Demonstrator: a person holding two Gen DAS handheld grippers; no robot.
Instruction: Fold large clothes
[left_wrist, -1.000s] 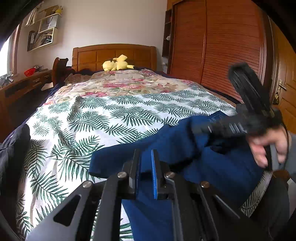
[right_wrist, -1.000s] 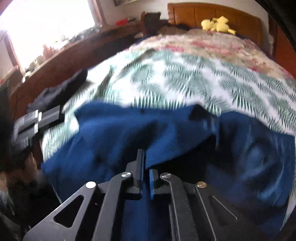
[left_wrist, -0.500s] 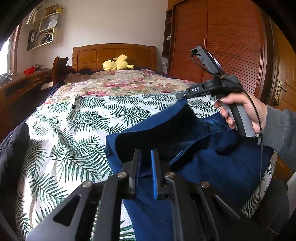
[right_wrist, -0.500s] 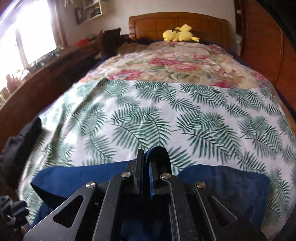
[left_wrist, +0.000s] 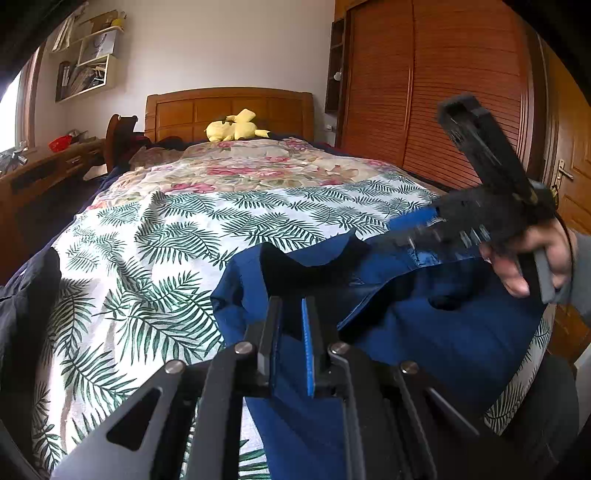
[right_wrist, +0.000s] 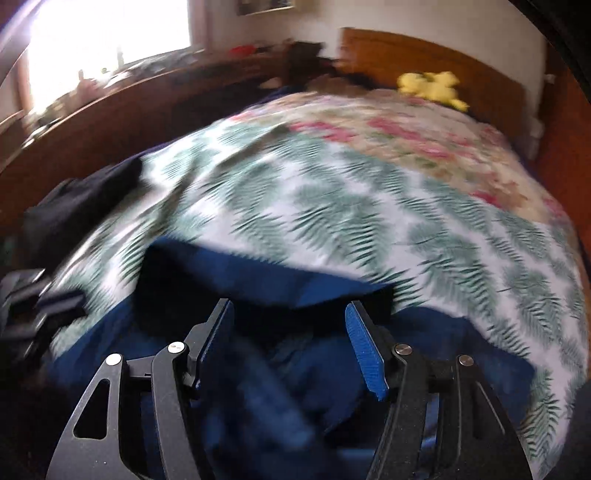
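A large dark blue garment lies bunched on the near end of the palm-leaf bedspread. My left gripper is shut on its near edge, with blue cloth pinched between the pads. A hand holds my right gripper above the garment's far right part. In its own blurred view the right gripper has its jaws opening wide over the blue garment, with nothing pressed between the pads. The folded-over flap rests loose on the bedspread.
A yellow plush toy lies by the wooden headboard. Dark clothing lies heaped at the bed's left edge. A wooden wardrobe and a door stand on the right, and a desk runs along the left.
The right gripper carried a fold of the blue garment up over the bed, then let it go and opened its jaws. The left gripper kept still, shut on the cloth.
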